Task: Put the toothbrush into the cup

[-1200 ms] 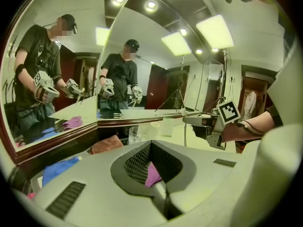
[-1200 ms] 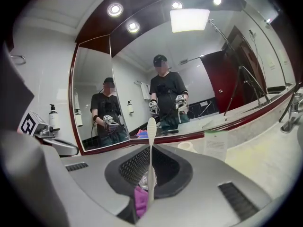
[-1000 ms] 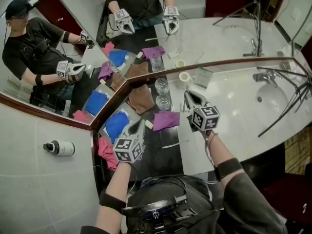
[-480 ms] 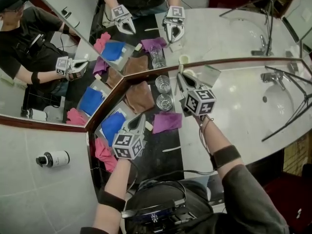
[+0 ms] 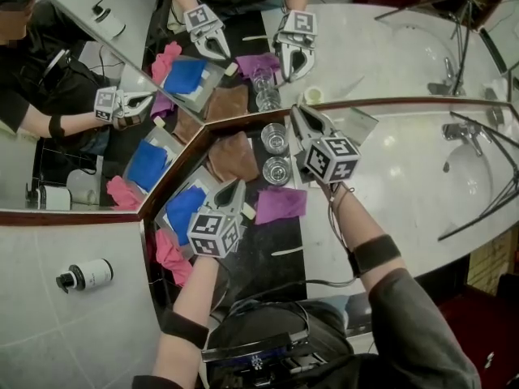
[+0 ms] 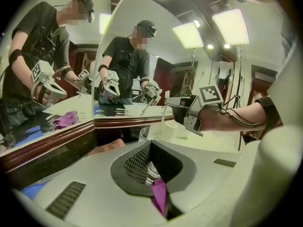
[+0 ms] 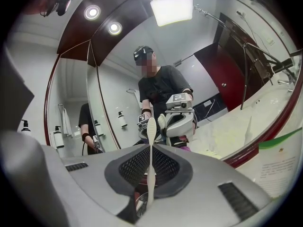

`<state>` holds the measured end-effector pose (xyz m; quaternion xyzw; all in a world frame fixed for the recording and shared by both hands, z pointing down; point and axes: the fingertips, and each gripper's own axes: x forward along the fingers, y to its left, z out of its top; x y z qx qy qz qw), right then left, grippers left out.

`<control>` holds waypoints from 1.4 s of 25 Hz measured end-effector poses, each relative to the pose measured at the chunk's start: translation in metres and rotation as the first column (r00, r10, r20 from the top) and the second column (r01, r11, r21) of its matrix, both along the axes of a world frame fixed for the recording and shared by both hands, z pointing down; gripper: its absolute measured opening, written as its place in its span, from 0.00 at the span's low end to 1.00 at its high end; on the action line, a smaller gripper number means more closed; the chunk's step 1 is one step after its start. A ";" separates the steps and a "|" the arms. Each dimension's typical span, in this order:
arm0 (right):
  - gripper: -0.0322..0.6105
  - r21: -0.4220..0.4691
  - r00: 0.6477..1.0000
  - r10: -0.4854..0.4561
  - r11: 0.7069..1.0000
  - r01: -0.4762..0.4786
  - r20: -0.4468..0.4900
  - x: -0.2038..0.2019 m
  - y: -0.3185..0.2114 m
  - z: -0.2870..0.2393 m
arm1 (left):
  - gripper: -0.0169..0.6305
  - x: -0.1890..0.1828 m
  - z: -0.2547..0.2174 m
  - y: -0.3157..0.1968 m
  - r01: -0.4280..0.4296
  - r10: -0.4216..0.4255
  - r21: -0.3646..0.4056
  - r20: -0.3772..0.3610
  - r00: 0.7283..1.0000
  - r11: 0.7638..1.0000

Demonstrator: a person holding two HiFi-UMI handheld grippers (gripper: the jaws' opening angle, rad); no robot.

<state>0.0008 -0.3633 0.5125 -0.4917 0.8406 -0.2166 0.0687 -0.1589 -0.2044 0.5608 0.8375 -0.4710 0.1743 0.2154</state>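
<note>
1. Nearest the person, a thin white stick (image 5: 285, 250) lies on the dark strip of the counter (image 5: 397, 185). What it is cannot be told.
2. The left gripper (image 5: 233, 190) hangs over that strip, jaws pressed together with nothing between them. Its cube bears black-and-white square markers and no words.
3. A pink cloth (image 5: 169, 254) lies to its left, a blue cloth (image 5: 185, 207) just beside it, and a purple cloth (image 5: 280, 203) just right of its tips.
4. Beyond the purple cloth stands the near glass (image 5: 276, 169), with the far glass (image 5: 274, 136) close behind it. A brown cloth (image 5: 235, 156) lies to their left.
5. The right gripper (image 5: 297, 120) is just right of the far glass, pinching the toothbrush (image 7: 150, 131). The toothbrush is white and upright, with its head above the jaws and its handle running down below them. A glass rim shows under its lower end in the right gripper view. Whether the two touch cannot be told.
6. The cup (image 6: 174, 129), white, stands on the counter below the right gripper, beside a glass. The toothbrush is not in it.
7. A card (image 5: 357, 126) with a green stripe leans near the mirror (image 5: 381, 55). Its print is too small to read.
8. Farthest right are the sink (image 5: 478, 177) and tap (image 5: 458, 132).
9. At the left, a bottle (image 5: 85, 274) shows against the tiles. Its label cannot be read.
</note>
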 end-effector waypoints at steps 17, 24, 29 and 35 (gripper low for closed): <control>0.11 -0.090 0.997 -0.042 0.995 0.036 -0.059 -0.020 -0.005 0.052 | 0.03 0.002 0.021 -0.005 -0.009 0.009 -0.043 -0.009 1.000 0.999; 0.16 -0.167 0.983 -0.069 0.985 0.040 -0.172 -0.022 0.001 0.082 | 0.03 0.002 0.021 -0.003 -0.010 0.009 -0.047 -0.013 1.000 0.999; 0.24 -0.204 0.977 -0.068 0.979 0.026 -0.202 -0.017 0.002 0.093 | 0.03 0.001 0.020 -0.002 -0.007 0.007 -0.043 -0.019 1.000 0.999; 0.25 -0.221 0.978 -0.044 0.975 -0.003 -0.205 -0.010 0.004 0.095 | 0.03 0.002 0.017 -0.001 -0.010 0.009 -0.042 -0.021 1.000 0.999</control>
